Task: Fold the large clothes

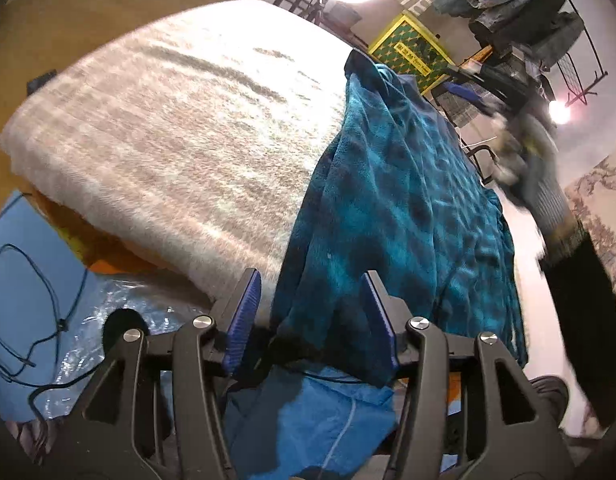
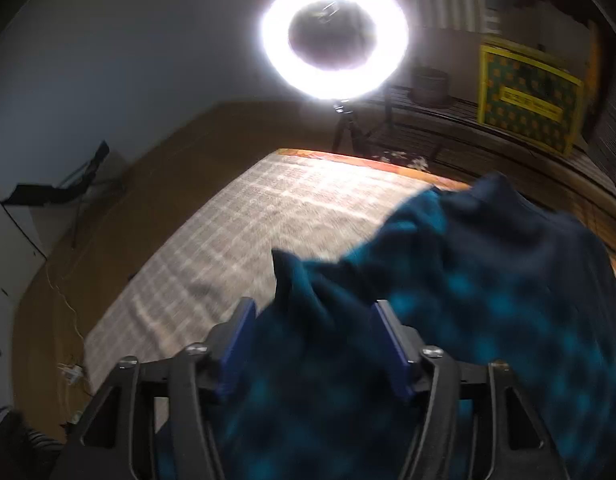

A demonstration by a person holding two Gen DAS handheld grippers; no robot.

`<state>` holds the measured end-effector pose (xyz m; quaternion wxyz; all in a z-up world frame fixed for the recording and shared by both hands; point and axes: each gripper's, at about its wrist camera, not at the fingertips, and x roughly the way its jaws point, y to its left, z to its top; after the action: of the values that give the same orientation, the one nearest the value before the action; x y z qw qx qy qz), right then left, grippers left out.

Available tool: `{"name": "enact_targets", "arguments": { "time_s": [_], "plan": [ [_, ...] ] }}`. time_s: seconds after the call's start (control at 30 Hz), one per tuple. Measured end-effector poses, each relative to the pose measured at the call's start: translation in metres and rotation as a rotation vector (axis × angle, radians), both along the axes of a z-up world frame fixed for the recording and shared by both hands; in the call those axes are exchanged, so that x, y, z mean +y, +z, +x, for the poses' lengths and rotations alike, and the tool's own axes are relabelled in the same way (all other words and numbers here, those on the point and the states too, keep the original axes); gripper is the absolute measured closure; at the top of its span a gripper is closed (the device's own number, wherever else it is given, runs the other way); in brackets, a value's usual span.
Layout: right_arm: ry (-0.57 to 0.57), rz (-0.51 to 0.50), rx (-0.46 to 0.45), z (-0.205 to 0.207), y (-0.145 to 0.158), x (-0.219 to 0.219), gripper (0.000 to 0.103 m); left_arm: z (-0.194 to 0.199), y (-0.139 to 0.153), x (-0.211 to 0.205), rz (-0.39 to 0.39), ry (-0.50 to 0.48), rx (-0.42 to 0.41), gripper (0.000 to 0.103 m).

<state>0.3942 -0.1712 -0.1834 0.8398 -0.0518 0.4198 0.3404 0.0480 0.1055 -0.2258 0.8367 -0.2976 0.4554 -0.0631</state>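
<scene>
A large teal and dark blue tie-dye garment (image 1: 404,200) lies along the right side of a bed covered by a grey-white woven blanket (image 1: 167,140). My left gripper (image 1: 312,296) is open at the bed's near edge, with the garment's near hem lying between its blue pads (image 1: 245,312). In the right wrist view the same garment (image 2: 488,280) is bunched and blurred, and a fold of it stands between the wide-apart fingers of my right gripper (image 2: 314,320), which is open. The blanket (image 2: 247,240) stretches away to the left of it.
A ring light on a tripod (image 2: 334,36) stands past the bed's far end. A yellow-framed box (image 2: 528,108) sits on a slatted shelf at right. A rack of hanging clothes (image 1: 520,12) stands at the back right. Blue sheeting with a black cord (image 1: 35,288) lies below the bed at left.
</scene>
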Motion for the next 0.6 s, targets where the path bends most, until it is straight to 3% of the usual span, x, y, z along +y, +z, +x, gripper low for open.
{"name": "enact_targets", "arguments": {
  "time_s": [0.2,0.33,0.5,0.53,0.57,0.6],
  "plan": [
    [-0.027,0.040,0.030,-0.067,0.009,-0.058,0.042,0.027,-0.015,0.001,-0.043,-0.013,0.034,0.050],
    [-0.021,0.044,0.045,-0.104,0.004,-0.072,0.042,0.032,-0.025,-0.002,-0.074,-0.019,0.060,0.050],
    [-0.011,0.010,0.087,-0.122,-0.020,-0.063,0.042,0.032,-0.029,-0.003,-0.098,-0.020,0.049,0.051],
    [-0.006,-0.004,0.105,-0.122,-0.030,-0.057,0.042,0.032,-0.030,-0.002,-0.123,-0.021,0.044,0.057],
    [-0.004,-0.008,0.120,-0.121,-0.036,-0.053,0.042,0.032,-0.032,-0.002,-0.147,-0.027,0.049,0.080],
    [-0.006,-0.015,0.139,-0.119,-0.045,-0.047,0.042,0.033,-0.033,-0.004,-0.159,-0.034,0.059,0.091]
  ]
}}
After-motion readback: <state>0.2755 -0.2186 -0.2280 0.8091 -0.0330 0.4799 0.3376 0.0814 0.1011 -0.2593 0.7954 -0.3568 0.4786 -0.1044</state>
